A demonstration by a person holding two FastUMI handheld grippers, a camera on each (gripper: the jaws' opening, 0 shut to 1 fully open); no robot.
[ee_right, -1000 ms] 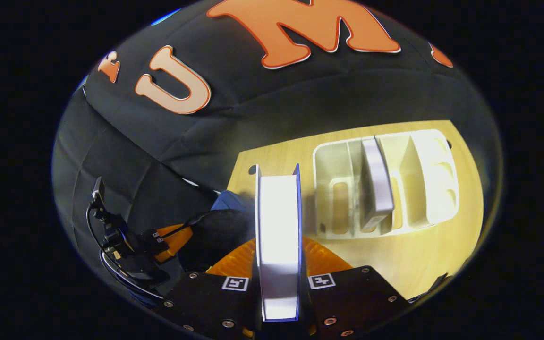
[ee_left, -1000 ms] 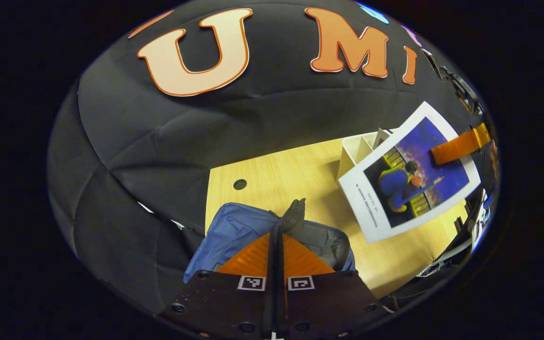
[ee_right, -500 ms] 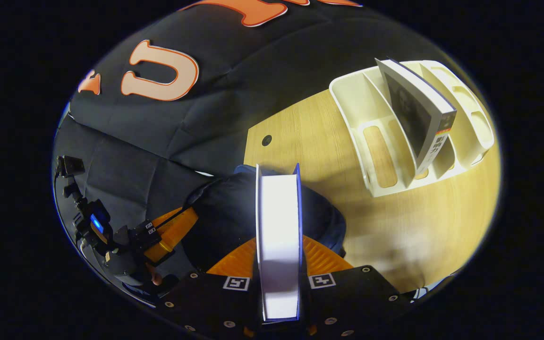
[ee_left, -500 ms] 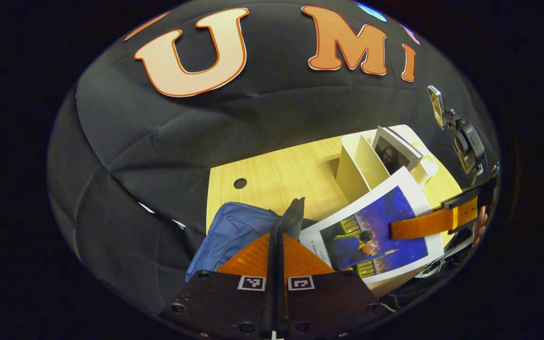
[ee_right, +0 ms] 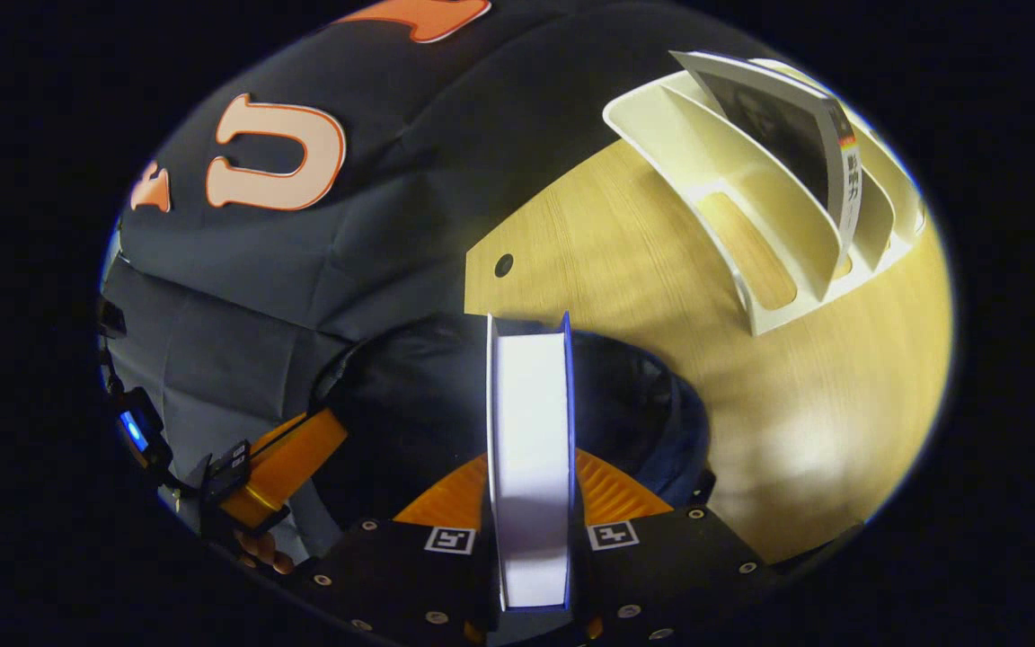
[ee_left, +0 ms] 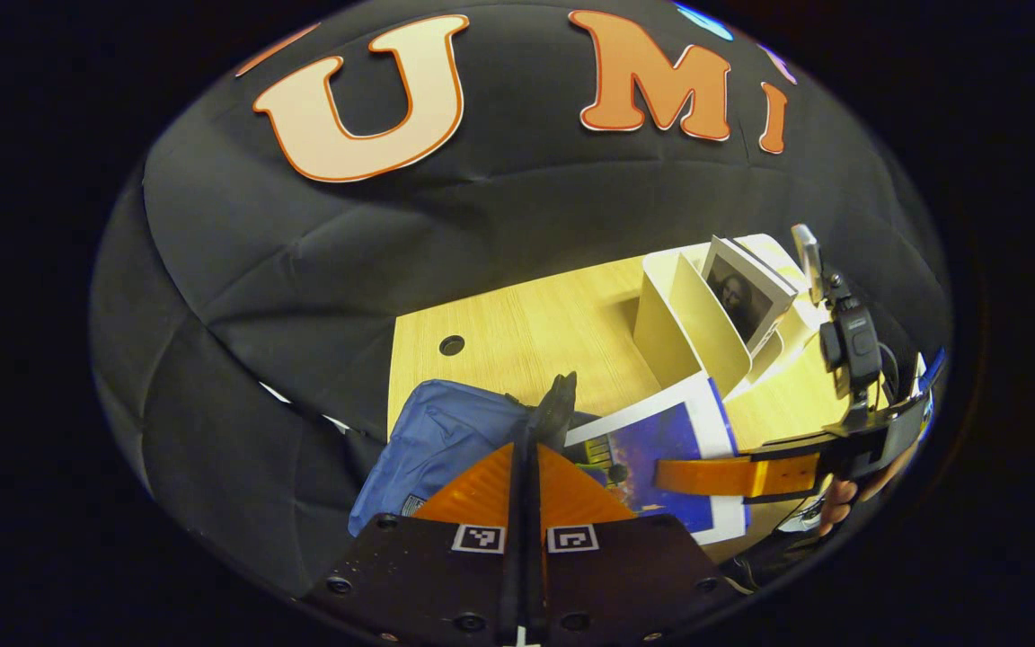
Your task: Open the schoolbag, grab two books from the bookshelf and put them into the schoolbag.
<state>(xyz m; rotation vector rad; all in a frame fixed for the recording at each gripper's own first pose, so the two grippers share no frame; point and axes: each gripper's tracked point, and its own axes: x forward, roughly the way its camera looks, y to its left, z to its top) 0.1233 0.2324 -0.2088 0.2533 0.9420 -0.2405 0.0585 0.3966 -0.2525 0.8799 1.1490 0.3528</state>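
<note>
The blue schoolbag (ee_left: 441,440) lies at the wooden table's near left corner. My left gripper (ee_left: 525,442) is shut on the dark edge of its opening (ee_left: 558,406) and holds it up. My right gripper (ee_right: 531,458) is shut on a book (ee_right: 531,431) seen edge-on, white pages toward me, right over the bag's dark open mouth (ee_right: 410,404). In the left gripper view the book's blue cover (ee_left: 661,440) hangs beside the bag, with one finger (ee_left: 724,474) of the right gripper across it. A second book (ee_right: 796,126) leans in the white bookshelf (ee_right: 733,198).
The bookshelf (ee_left: 688,314) stands on the table (ee_right: 661,296) to the right of the bag, with bare dividers beside the leaning book (ee_left: 742,292). A cable hole (ee_left: 452,345) sits near the table's back left corner. The left gripper (ee_right: 279,463) and a hand show left of the bag.
My right gripper has brought the book away from the shelf, down and across to the bag's open mouth. My left gripper has kept its hold on the bag's edge.
</note>
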